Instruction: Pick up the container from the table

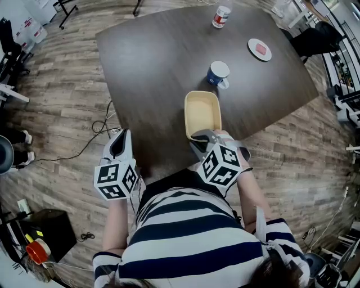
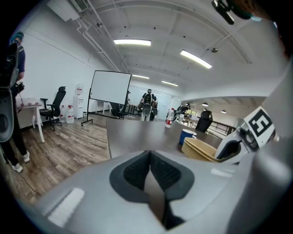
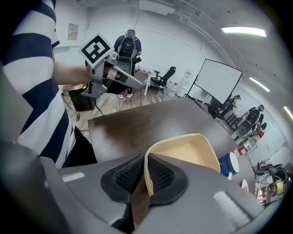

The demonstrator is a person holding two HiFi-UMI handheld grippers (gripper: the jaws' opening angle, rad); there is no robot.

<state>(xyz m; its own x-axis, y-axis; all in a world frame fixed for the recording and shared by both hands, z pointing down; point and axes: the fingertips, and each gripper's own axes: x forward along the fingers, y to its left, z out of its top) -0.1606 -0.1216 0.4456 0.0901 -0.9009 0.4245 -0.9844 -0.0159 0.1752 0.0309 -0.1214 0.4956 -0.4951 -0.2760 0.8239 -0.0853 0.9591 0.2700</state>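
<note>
A pale yellow rectangular container (image 1: 202, 113) is near the front edge of the dark table (image 1: 152, 62). My right gripper (image 1: 203, 138) is shut on its near rim, one pad inside the wall and one outside. In the right gripper view the container (image 3: 192, 153) stretches away from my right gripper (image 3: 145, 176). My left gripper (image 1: 120, 145) hovers at the table's near left edge with its jaws together and nothing in them; in its own view my left gripper (image 2: 151, 176) looks along the table, with the container (image 2: 200, 149) off to the right.
A blue mug (image 1: 217, 73) stands just beyond the container. Farther back are a small bottle with a red label (image 1: 221, 17) and a white saucer with something red (image 1: 259, 49). Cables (image 1: 95, 132) lie on the wood floor at the left. Chairs and a whiteboard (image 2: 110, 93) stand behind.
</note>
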